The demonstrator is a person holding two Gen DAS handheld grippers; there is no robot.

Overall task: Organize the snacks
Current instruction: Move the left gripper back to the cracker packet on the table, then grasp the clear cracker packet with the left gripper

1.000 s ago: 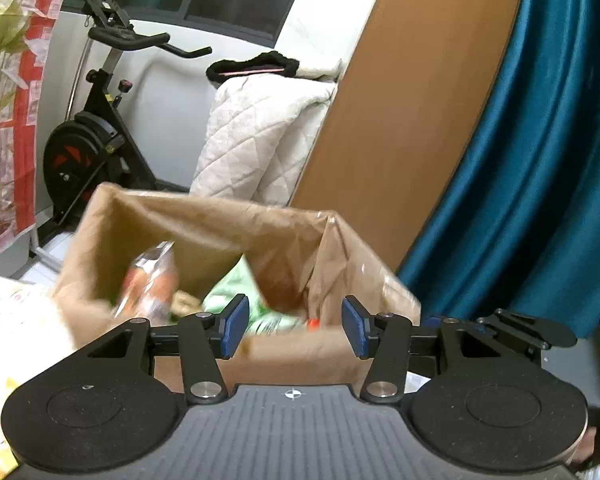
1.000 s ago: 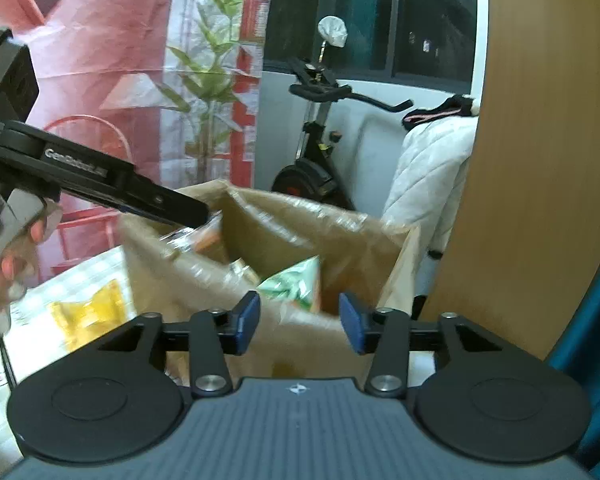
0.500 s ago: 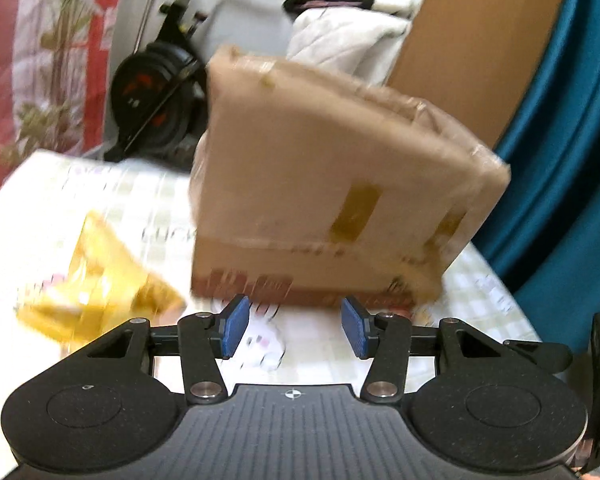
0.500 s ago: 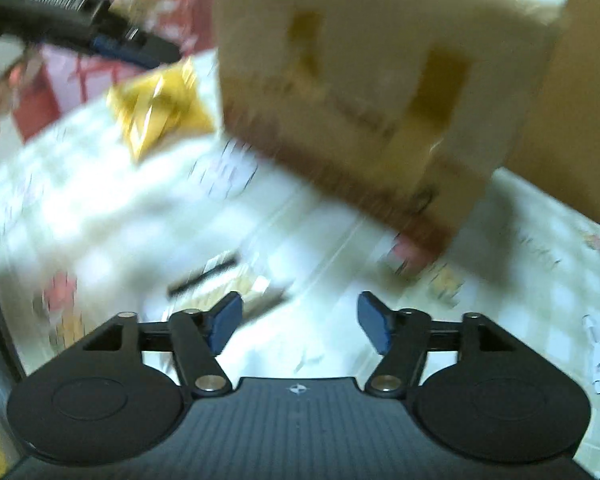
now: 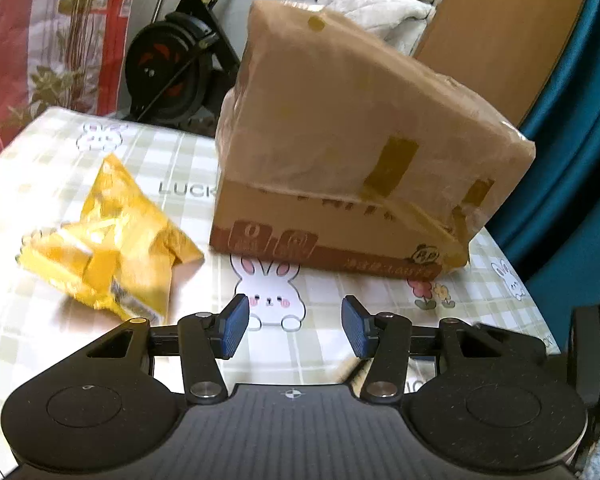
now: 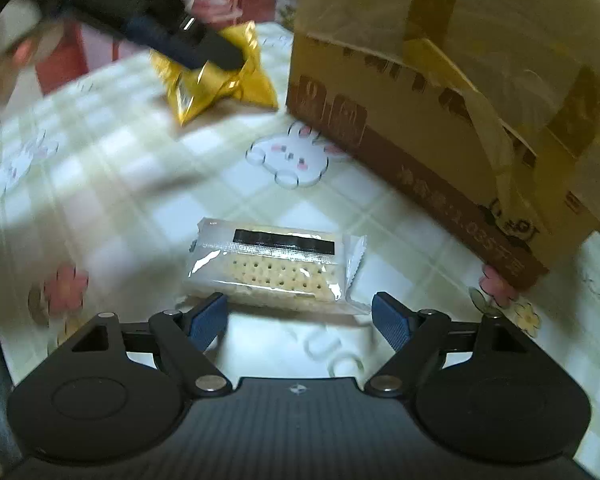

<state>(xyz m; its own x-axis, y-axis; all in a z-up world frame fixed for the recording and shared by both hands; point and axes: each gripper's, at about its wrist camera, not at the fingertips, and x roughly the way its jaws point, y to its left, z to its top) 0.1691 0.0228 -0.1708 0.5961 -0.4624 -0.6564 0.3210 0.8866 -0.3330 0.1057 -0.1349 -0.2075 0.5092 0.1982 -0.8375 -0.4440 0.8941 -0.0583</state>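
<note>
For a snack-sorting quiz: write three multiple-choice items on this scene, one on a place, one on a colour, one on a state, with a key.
1. Where does the cracker packet lie?
A. inside the cardboard box
B. on the tablecloth, just ahead of the right tool
C. on top of the yellow bag

2. What colour is the crumpled snack bag?
A. yellow
B. green
C. blue

3. What is between the left tool's fingers?
A. the cracker packet
B. a box flap
C. nothing

Key: 1 B, the packet rests flat on the checked tablecloth before the right tool, beside the cardboard box; 2 A, its wrapper is plainly yellow; 3 C, only tablecloth shows between them.
</note>
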